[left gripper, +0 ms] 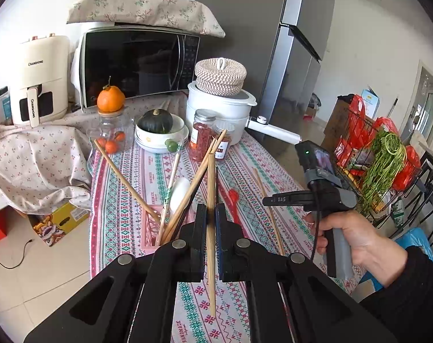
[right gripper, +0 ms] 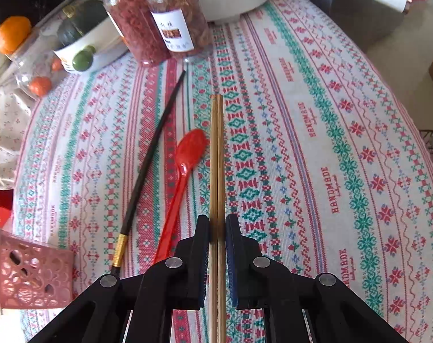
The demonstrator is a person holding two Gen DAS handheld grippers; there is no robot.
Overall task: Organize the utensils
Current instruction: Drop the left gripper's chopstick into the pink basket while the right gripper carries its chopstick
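My left gripper (left gripper: 211,210) is shut on a single wooden chopstick (left gripper: 210,177), which stands nearly upright between the pads. Just left of it is a pink perforated holder (left gripper: 150,228) with several chopsticks and a white spoon (left gripper: 179,194) leaning out. My right gripper (right gripper: 218,221) is shut on a pair of wooden chopsticks (right gripper: 217,143) that point away over the patterned tablecloth (right gripper: 331,143). A red plastic spoon (right gripper: 189,154) and a black chopstick with a gold band (right gripper: 153,154) lie left of that pair. The holder (right gripper: 30,274) shows at the lower left.
Two jars of dried red food (right gripper: 159,23), a bowl with a dark squash (left gripper: 156,123), a glass jar with an orange on top (left gripper: 110,131) and a white cooker (left gripper: 222,108) stand at the back. A microwave (left gripper: 136,63), a fridge (left gripper: 259,43) and a wire basket of greens (left gripper: 382,160) surround the table.
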